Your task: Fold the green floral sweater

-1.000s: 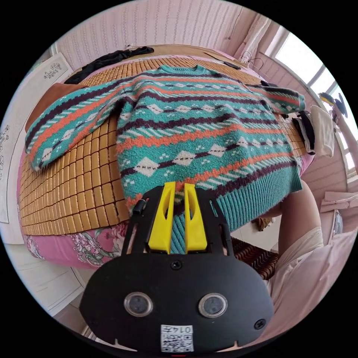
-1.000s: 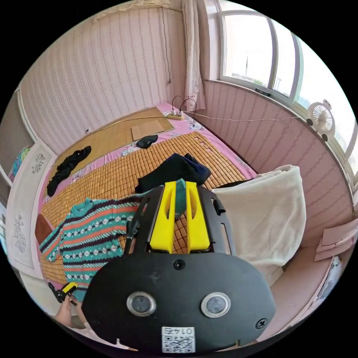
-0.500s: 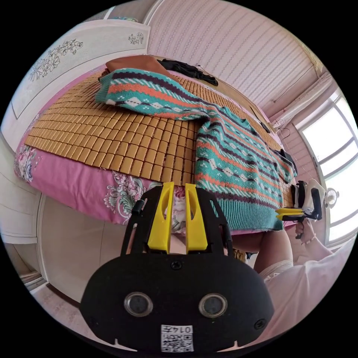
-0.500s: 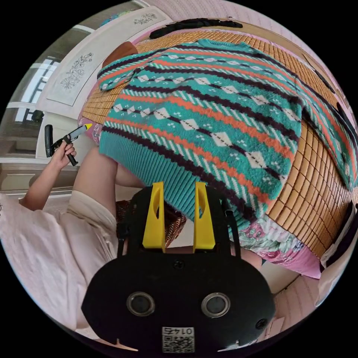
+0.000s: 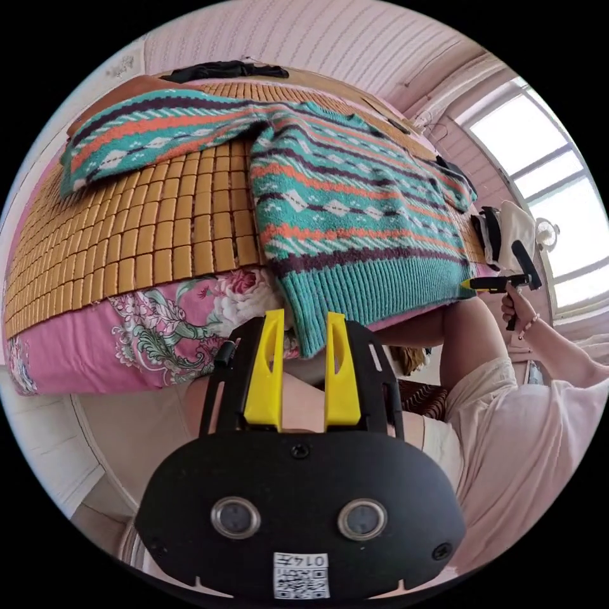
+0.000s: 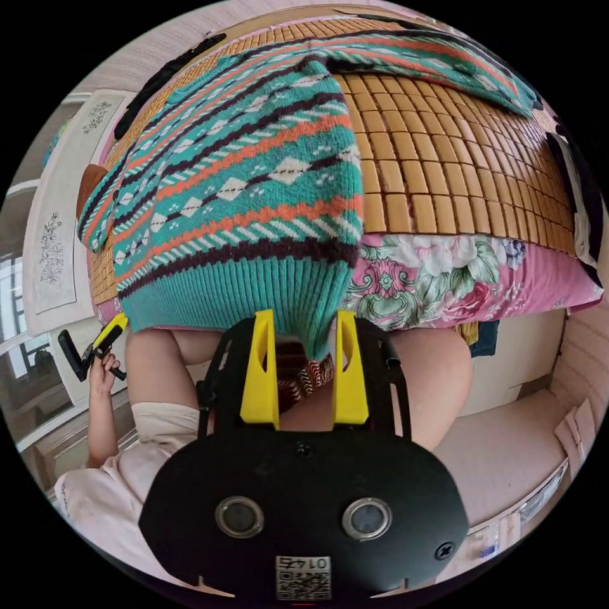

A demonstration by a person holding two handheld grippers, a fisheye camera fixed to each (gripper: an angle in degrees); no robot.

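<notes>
The green patterned sweater lies flat, front up, on a bamboo mat, its ribbed hem hanging over the bed's near edge. My left gripper is open, and one hem corner hangs between its yellow jaws. In the right gripper view the sweater shows its other hem corner dangling between the spread jaws of my right gripper. Each gripper appears in the other's view: the right gripper at the far hem corner, the left gripper likewise, each held in a hand. Both sleeves are spread out sideways.
A pink floral sheet covers the bed's side below the mat. The person's legs stand against the bed under the hem. Black clothes lie at the far side, and a white garment sits at the bed's right end.
A second ago the left gripper was shut on the hem and the right on a cuff. Both have since let go, opened, and moved to the two hem corners.
</notes>
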